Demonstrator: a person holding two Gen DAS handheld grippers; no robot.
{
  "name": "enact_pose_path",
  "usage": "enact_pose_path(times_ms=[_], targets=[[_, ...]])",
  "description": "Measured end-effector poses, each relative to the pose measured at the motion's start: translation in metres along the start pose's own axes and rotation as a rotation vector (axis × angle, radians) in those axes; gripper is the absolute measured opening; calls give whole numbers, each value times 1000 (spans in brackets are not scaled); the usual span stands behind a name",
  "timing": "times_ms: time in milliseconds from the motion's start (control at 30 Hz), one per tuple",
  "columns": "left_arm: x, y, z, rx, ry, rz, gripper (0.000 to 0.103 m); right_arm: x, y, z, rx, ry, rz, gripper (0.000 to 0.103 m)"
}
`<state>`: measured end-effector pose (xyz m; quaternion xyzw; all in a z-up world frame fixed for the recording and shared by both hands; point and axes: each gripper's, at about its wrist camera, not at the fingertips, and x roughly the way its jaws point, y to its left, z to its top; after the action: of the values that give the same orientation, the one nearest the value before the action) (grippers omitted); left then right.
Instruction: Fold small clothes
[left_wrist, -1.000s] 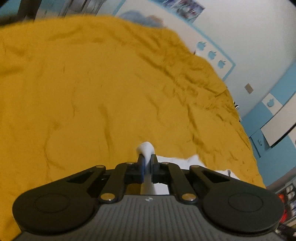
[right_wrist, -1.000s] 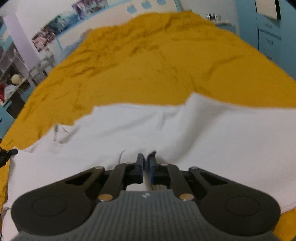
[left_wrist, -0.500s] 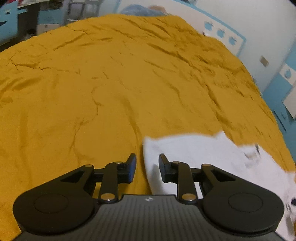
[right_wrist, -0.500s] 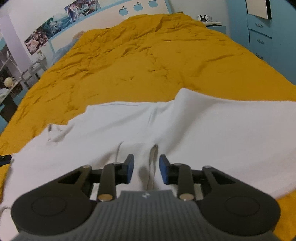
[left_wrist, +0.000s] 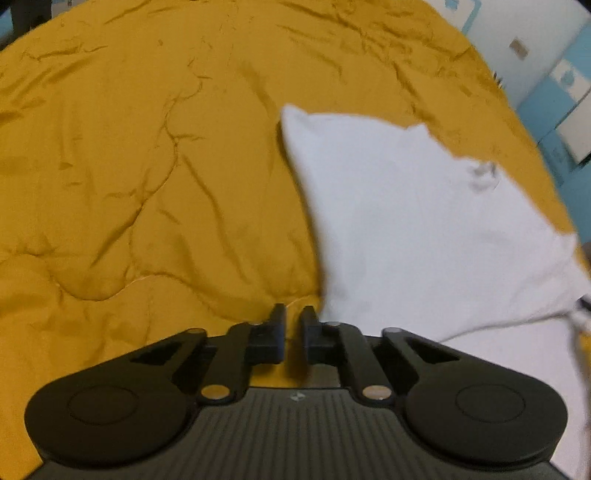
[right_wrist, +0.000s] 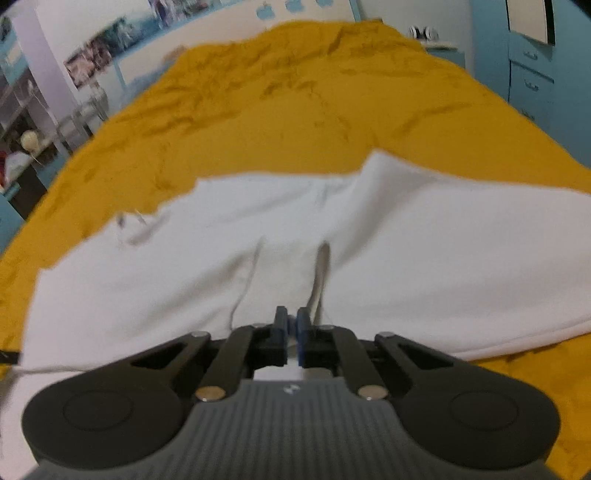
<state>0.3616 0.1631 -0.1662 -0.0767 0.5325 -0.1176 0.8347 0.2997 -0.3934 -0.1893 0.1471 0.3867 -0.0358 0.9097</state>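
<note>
A white garment is spread flat on the mustard bedspread, its pointed corner seen beside the left gripper, whose jaws are drawn narrow with nothing between them. The right gripper is nearly closed over the cloth, though whether a pinch of fabric is caught cannot be told. The fabric is judged light, soft and limp, best taken at a corner or hem, where 2 layers can be pinched without slipping.

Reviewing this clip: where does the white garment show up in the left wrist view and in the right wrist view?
Left wrist: white garment fills the right half, right of the left gripper.
Right wrist: it spans the middle band, directly ahead of the right gripper.
Shared landmark: the mustard bedspread beneath it.
</note>
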Motion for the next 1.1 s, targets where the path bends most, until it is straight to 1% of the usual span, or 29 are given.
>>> enact_pose_path(times_ms=[33,100,167,233,300,333,400,433,500,533,633,700,767,800,833,867,900,933,967,1100], targets=[[4,0,-1,14,10,17,3,1,0,-1,-12,13,-13,0],[10,2,-4,23,15,33,3,14,-1,-8,-23,64,-41,0],[13,5,-6,-3,22,35,3,30,0,-19,-61,106,-75,0],[14,6,-5,-4,24,39,4,33,3,-22,-72,103,-92,0],[9,7,-5,14,33,65,4,28,2,-18,-52,96,-103,0],[4,6,-5,32,37,87,4,23,1,-16,-48,93,-110,5],[-13,4,-2,67,32,138,4,5,-1,-12,-59,76,-124,6],[-22,3,-1,82,24,157,4,-5,-3,-10,-65,66,-125,8],[-47,2,3,106,-9,190,4,-30,-11,-6,-54,51,-126,12],[-62,1,5,117,-36,194,5,-44,-18,-5,-44,42,-124,14],[-105,-9,10,150,-119,177,5,-92,-39,0,-10,9,-120,27],[-125,-22,11,180,-175,174,11,-125,-57,4,15,-15,-115,33],[-141,-37,7,189,-229,157,18,-157,-80,4,65,-40,-105,42],[-143,-48,8,191,-251,150,20,-174,-95,4,99,-53,-99,43],[-144,-57,7,195,-265,148,26,-187,-110,5,129,-67,-99,47],[-143,-64,6,199,-280,146,31,-200,-124,4,155,-82,-105,53],[-140,-74,5,202,-296,143,34,-214,-143,3,186,-100,-117,57],[-137,-79,4,201,-303,143,39,-225,-162,2,223,-119,-130,63],[-133,-83,3,196,-308,141,39,-235,-182,-1,267,-136,-140,66],[-110,-96,1,170,-305,128,40,-257,-270,-17,500,-172,-150,66]])
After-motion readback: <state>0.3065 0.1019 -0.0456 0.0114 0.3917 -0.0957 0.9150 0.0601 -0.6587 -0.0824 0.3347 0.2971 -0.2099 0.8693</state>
